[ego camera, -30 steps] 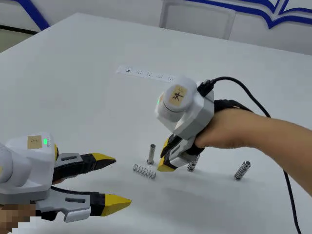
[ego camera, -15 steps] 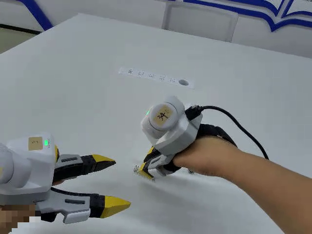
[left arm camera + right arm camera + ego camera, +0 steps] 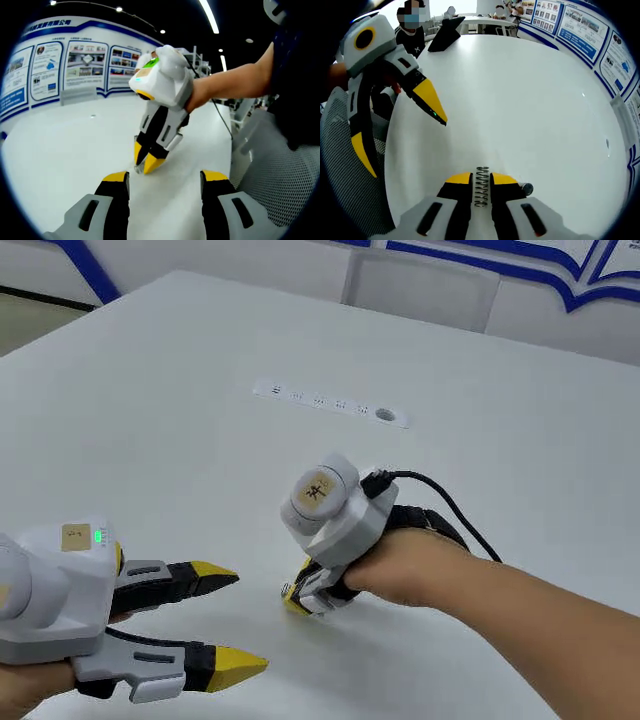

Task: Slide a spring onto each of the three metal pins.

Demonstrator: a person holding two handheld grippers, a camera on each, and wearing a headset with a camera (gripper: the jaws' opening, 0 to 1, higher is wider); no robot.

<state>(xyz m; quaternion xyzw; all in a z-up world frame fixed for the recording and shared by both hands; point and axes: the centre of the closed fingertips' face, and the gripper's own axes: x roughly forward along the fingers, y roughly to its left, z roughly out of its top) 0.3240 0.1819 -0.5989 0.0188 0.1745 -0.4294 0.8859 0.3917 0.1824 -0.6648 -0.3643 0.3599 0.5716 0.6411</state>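
In the right gripper view a small metal spring (image 3: 480, 186) lies on the white table (image 3: 520, 100) between my right gripper's (image 3: 481, 181) yellow tips, which press on both of its sides. The round top of a metal pin (image 3: 526, 189) shows just right of those tips. In the head view the right gripper (image 3: 303, 597) points down at the table, and the hand holding it hides the spring and whatever stands behind it. My left gripper (image 3: 240, 623) hovers open and empty at the lower left. In the left gripper view its own tips (image 3: 165, 180) face the right gripper (image 3: 146, 162).
A white power strip (image 3: 330, 403) lies flat on the far part of the table. A black cable (image 3: 440, 498) runs from the right gripper along the arm. A person (image 3: 412, 25) and a dark object (image 3: 445, 25) are at the table's far end.
The right gripper has moved left and down, from beside the upright pin onto the spring lying on the table. The hand now covers the pins and the other springs. The left gripper has stayed put.
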